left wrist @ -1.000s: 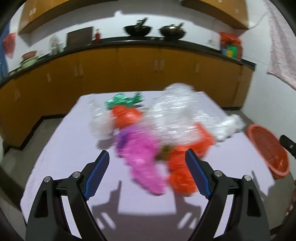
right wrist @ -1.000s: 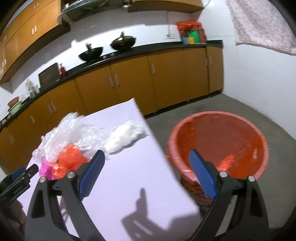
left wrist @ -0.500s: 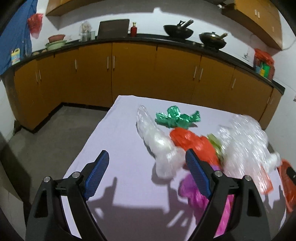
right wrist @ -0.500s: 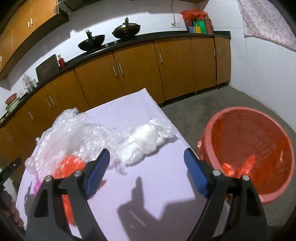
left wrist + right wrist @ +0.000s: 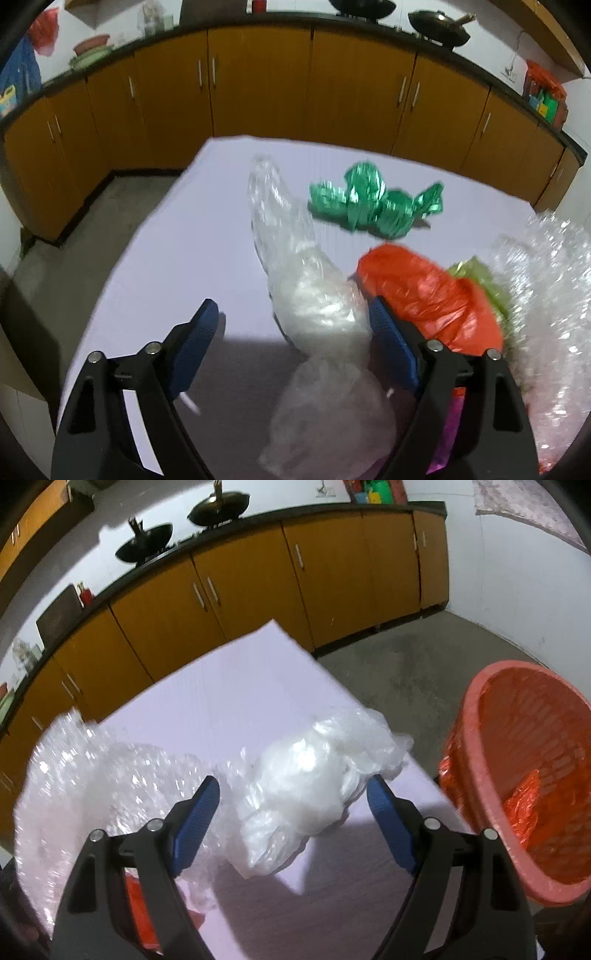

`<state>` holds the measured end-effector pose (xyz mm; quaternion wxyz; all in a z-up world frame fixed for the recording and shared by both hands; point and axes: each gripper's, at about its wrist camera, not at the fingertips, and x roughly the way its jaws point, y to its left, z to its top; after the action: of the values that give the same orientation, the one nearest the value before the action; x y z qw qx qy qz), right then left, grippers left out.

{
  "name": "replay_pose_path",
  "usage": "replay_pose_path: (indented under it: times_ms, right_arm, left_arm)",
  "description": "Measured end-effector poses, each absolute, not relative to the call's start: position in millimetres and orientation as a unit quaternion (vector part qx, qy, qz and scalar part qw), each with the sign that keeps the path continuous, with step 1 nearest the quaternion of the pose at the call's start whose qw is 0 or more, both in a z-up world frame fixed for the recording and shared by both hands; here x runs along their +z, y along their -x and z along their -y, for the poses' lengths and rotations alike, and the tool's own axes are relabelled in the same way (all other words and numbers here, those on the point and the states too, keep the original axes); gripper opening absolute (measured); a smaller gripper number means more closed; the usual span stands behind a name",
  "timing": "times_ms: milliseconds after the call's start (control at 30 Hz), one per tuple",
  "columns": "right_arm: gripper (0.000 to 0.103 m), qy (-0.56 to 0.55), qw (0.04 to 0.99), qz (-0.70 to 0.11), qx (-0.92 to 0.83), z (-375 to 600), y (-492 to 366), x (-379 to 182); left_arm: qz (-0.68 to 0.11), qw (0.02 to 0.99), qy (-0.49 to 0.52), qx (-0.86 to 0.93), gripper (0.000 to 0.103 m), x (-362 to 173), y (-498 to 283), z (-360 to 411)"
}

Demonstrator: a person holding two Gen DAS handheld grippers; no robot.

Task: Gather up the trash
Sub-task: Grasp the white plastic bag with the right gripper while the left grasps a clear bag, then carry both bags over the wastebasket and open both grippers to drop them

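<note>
White table [image 5: 192, 236] heaped with plastic trash; red basket [image 5: 480, 746] on floor off its right edge. Bubble wrap [image 5: 92, 771] left of crumpled white bag [image 5: 306, 775], which sits between right gripper [image 5: 293, 801] jaws, just closing, pads not pressing. Clear bag [image 5: 306, 295] between left gripper [image 5: 291, 325] jaws, closing too, right pad beside red bag [image 5: 424, 291]. Green wrapper [image 5: 373, 206] farther off.

Both wrist views look steeply down, close, sharing the table [image 5: 184, 258] and bubble wrap [image 5: 92, 775].
</note>
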<state>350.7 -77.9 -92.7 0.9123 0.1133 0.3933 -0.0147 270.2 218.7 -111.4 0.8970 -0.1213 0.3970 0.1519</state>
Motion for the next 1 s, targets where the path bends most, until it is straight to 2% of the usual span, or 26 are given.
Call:
replay_pose_path:
  times_ms: [33,67,100,133,167,300,633,1000]
  right_arm:
    - [0.066,-0.110,0.909,-0.401,-0.012,76.3,-352.5,-96.4]
    - [0.052,-0.112,0.904,-0.412,-0.006,75.9,-355.0,-99.9]
    - [0.047,-0.117,0.901,-0.418,0.000,76.4,-357.5,-102.4]
    - [0.045,-0.117,0.901,-0.417,0.000,76.5,-357.4,-102.6]
    - [0.038,-0.118,0.902,-0.416,0.002,76.4,-357.4,-102.1]
    - [0.029,-0.103,0.906,-0.411,0.012,72.4,-354.4,-99.0]
    - [0.027,-0.076,0.924,-0.373,0.026,78.1,-316.1,-68.6]
    - [0.027,-0.066,0.942,-0.329,0.026,102.6,-269.5,-26.6]
  left_arm:
    - [-0.401,0.895,0.123,0.148,0.074,-114.8,-270.5,-219.0]
    - [-0.405,0.894,0.124,0.143,0.067,-118.6,-270.2,-218.9]
    - [-0.409,0.893,0.124,0.143,0.066,-119.9,-270.4,-219.3]
    - [-0.405,0.895,0.125,0.142,0.057,-118.6,-269.1,-220.1]
    - [-0.402,0.897,0.129,0.135,0.047,-117.8,-267.9,-221.4]
    - [-0.401,0.898,0.126,0.131,0.040,-117.9,-263.4,-223.4]
    - [-0.367,0.912,0.125,0.134,0.039,-95.1,-229.9,-220.5]
    - [-0.312,0.936,0.127,0.099,0.039,-38.7,-192.7,-196.5]
